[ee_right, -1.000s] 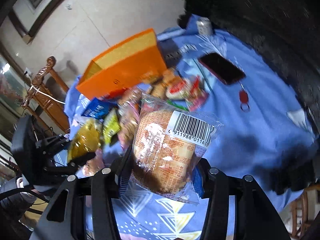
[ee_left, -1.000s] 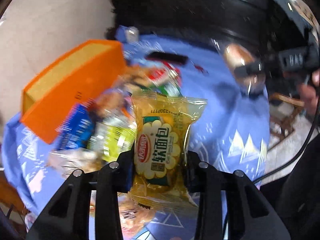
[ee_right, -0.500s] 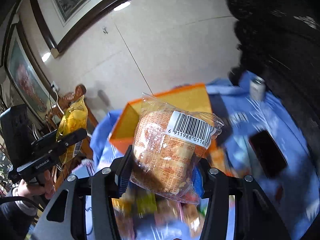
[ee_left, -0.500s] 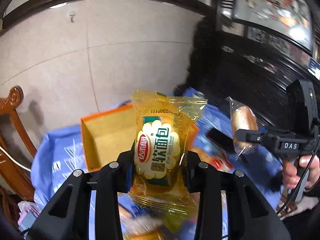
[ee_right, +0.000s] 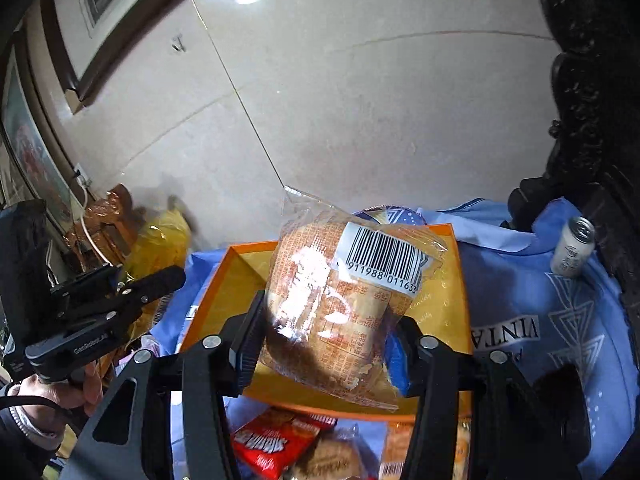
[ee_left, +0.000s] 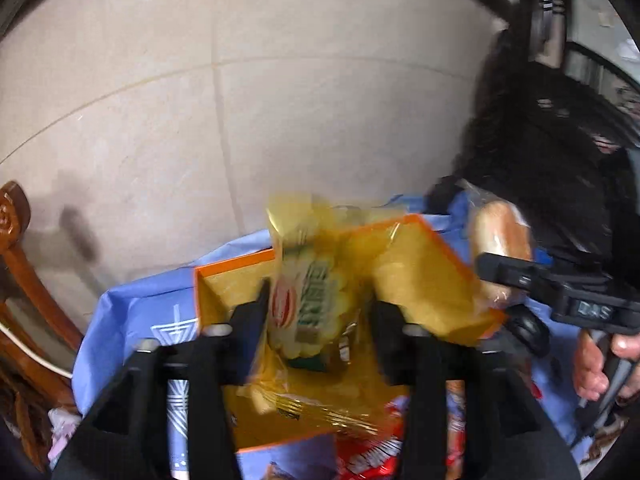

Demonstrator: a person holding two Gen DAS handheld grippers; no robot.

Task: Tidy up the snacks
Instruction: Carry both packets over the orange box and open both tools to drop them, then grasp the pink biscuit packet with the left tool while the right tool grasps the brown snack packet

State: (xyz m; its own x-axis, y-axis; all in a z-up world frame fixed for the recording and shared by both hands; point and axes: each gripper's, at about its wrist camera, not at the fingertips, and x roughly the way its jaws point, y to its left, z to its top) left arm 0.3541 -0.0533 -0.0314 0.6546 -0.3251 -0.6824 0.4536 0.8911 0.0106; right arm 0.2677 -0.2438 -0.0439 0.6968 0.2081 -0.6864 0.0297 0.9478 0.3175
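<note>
**Two soft packs let go over the orange box**

We have both grippers' jaws opening: the left gripper point(ee_left: 318, 312) around the blurred yellow soft-bread pack point(ee_left: 308, 300), the right gripper point(ee_right: 326, 338) around the clear-wrapped bread point(ee_right: 344, 300), mid-frame above the orange box point(ee_right: 456, 320). Both are light, squashy and slippery; grip mid-body. Pad contact is unclear.

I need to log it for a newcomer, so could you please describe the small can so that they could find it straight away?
Start at the orange box on the blue cloth. Look past the box's right side, towards the dark carved furniture. The small can stands there alone, tilted in this view: the only silvery metal cylinder, while everything else nearby is a soft plastic packet.
</note>
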